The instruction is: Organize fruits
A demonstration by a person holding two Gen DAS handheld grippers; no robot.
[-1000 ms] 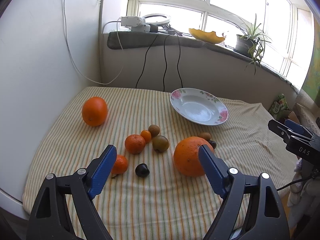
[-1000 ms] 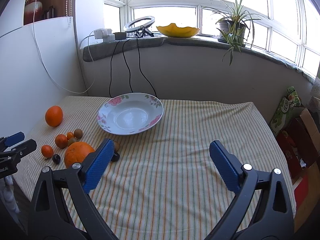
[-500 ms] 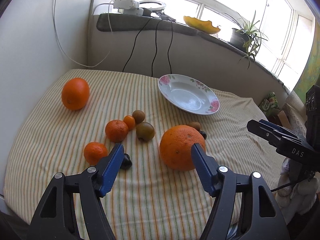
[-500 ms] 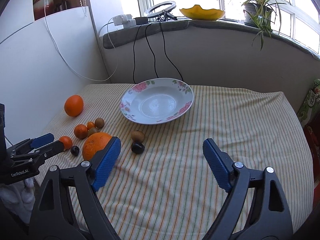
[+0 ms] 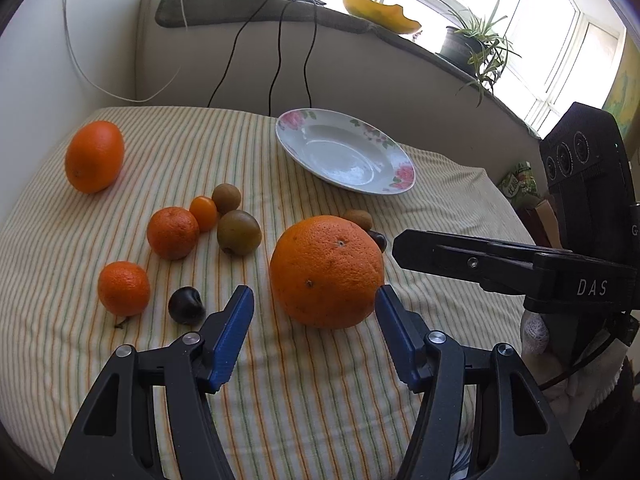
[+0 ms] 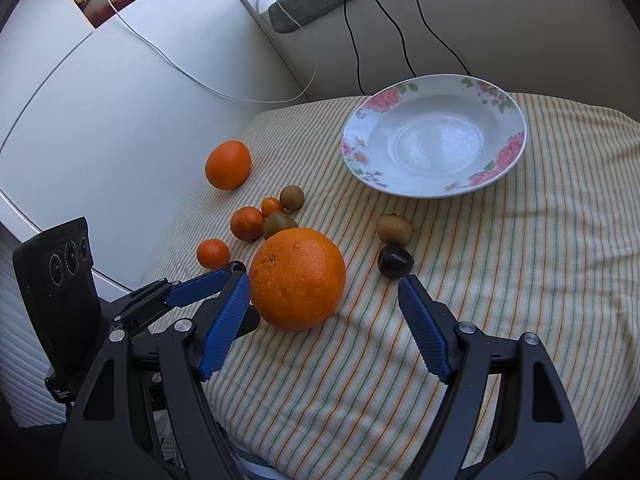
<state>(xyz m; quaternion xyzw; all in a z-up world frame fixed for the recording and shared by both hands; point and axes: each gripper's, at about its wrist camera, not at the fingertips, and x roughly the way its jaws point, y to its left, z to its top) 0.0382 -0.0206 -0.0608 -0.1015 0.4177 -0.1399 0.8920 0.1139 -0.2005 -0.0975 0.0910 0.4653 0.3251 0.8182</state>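
Left wrist view, from left to right: a medium orange [image 5: 95, 157] lies alone at the far left of the striped tablecloth [image 5: 304, 392]. Nearer the middle sit two mandarins, one close to the front edge [image 5: 123, 288] and one further back [image 5: 173, 233]. Touching the rear mandarin is a small kumquat [image 5: 203, 213], with a brown kiwi [image 5: 226, 198] just behind it and a greenish kiwi [image 5: 239, 233] beside it. A dark plum [image 5: 185, 305] rests just beside the left gripper [image 5: 314, 316], whose jaws are spread wide around the near side of the large orange [image 5: 326, 272]. Its blue pads flank the fruit without clearly touching it. Behind the fruit stands an empty floral plate [image 5: 400, 170]. At the right, the right gripper [image 5: 412, 250] reaches in side-on.

Right wrist view, from left to right: the left gripper [image 6: 224, 280] enters low at the left. The large orange [image 6: 297, 278] lies close to the left pad of the right gripper [image 6: 324, 300], whose jaws are also spread apart and hold nothing. Further right, a second kiwi [image 6: 394, 229] and a second dark plum [image 6: 395, 261] lie touching, just ahead of the right pad. The floral plate [image 6: 504, 160] stands beyond them.
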